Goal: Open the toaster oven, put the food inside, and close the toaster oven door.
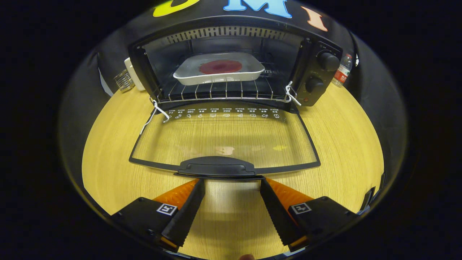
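sitting wide open, gripper (232,182) holds nothing, its fingertips just under the door handle (216,168). toaster oven (231,65) door (225,139) is folded flat. food tray (219,68) sits on the oven's rack (223,91).

Black toaster oven (317,68), white tray (187,74) with seemingly dark-red food (220,66), yellow wood-grain table (343,141).

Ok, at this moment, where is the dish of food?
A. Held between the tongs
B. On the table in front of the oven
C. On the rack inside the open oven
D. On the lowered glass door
C: the dish sits on the rack inside the oven, its door lowered; the open tongs hold nothing.
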Motion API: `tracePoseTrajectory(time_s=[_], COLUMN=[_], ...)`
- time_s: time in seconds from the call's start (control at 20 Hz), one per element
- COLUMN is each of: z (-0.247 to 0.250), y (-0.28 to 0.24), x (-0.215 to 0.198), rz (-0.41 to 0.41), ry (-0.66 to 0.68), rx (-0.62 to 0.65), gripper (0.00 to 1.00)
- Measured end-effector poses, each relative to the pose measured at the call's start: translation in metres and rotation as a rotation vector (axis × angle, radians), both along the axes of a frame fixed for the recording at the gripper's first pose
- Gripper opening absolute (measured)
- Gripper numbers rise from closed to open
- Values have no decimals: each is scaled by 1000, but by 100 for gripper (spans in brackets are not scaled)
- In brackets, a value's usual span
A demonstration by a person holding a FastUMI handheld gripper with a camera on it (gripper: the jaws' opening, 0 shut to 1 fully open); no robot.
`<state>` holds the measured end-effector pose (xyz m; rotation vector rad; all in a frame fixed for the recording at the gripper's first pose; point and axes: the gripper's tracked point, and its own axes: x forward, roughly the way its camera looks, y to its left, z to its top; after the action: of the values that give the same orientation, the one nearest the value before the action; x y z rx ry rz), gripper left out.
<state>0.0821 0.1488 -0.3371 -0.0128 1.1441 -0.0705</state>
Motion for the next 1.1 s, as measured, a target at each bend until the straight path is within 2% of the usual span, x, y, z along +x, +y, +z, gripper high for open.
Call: tracePoseTrajectory(time_s=[0.5, 1.1], z=[24, 61], y=[0, 6], x=[1, 5], rz=[37, 5], ry=[-95, -212], rx=[-22, 42], gripper=[98, 98])
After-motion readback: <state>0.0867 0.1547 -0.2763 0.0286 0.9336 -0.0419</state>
